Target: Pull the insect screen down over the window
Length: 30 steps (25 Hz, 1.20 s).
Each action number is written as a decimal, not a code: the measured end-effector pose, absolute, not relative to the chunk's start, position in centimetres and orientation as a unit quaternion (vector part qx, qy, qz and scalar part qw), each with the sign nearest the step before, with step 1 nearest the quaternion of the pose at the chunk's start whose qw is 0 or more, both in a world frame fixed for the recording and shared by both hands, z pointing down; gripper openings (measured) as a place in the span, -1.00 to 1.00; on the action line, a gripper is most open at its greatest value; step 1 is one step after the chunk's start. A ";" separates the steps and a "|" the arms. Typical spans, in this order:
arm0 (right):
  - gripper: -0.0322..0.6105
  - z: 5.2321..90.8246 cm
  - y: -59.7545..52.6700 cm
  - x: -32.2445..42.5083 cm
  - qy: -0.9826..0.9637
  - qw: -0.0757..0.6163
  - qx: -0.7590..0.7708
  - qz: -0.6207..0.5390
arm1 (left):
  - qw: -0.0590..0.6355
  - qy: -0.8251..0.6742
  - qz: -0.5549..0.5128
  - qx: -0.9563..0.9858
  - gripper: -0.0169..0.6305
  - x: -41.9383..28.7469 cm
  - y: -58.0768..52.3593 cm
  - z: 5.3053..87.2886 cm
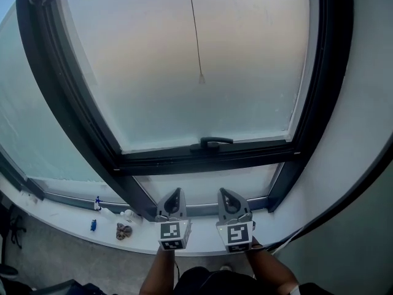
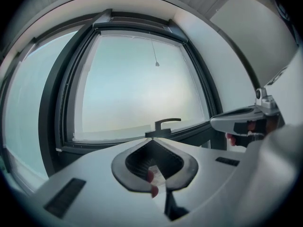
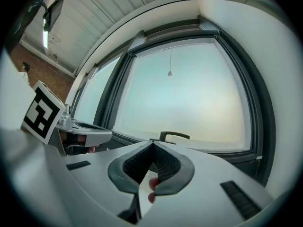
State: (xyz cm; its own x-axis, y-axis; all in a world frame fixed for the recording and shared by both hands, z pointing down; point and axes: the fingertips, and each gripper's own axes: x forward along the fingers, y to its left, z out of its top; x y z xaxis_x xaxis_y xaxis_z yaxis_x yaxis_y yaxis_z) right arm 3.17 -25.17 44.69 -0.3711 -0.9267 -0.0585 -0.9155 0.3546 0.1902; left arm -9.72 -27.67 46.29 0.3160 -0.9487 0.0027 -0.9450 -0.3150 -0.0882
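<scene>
High against the frosted pane hangs the pull cord (image 1: 201, 77), a thin line ending in a small bob, well above my hands. The insect screen itself I cannot see, so I take it to be rolled up at the top of the window frame (image 1: 202, 158), with nothing drawn over the glass yet. Below the bob, on the sash's lower rail, sits the window handle (image 1: 212, 142). Lower again, my left tongs (image 1: 177, 193) and right tongs (image 1: 223, 193) point at the window side by side, near each other but apart. Both have their jaws closed tip to tip with nothing between them.

I judge this to be the reach toward the cord, with the pull not begun. Next, one pair must rise to the bob, part its jaws, close on the cord just above it and draw straight down.

Only the head view shows the sill (image 1: 67, 217) and the small odds and ends (image 1: 124, 230) lying on it. Both gripper views show the top of the frame where the cord starts, which the head view cuts off. The right gripper view alone takes in a strip light (image 3: 45, 34) on the ceiling.
</scene>
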 end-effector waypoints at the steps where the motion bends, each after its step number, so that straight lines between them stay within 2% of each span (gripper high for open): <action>1: -0.89 44.4 -25.5 3.2 -0.823 0.023 0.559 -0.099 | 0.034 0.585 -0.024 -0.810 -0.94 -9.7 -28.2 46.1; 7: -0.89 42.0 -27.9 4.5 -0.809 -0.016 0.577 -0.115 | 0.035 0.572 -0.032 -0.819 -0.94 -9.0 -30.7 44.6; 17: -0.89 35.9 -33.0 6.8 -0.775 -0.035 0.609 -0.162 | 0.084 0.554 0.028 -0.828 -0.94 -8.6 -36.0 38.3; 21: -0.89 32.7 -34.3 7.1 -0.771 -0.056 0.601 -0.202 | 0.142 0.552 0.026 -0.821 -0.94 -9.3 -37.6 35.3; 30: -0.89 26.0 -36.1 6.8 -0.752 -0.073 0.598 -0.266 | 0.204 0.556 0.081 -0.802 -0.94 -10.7 -39.6 27.1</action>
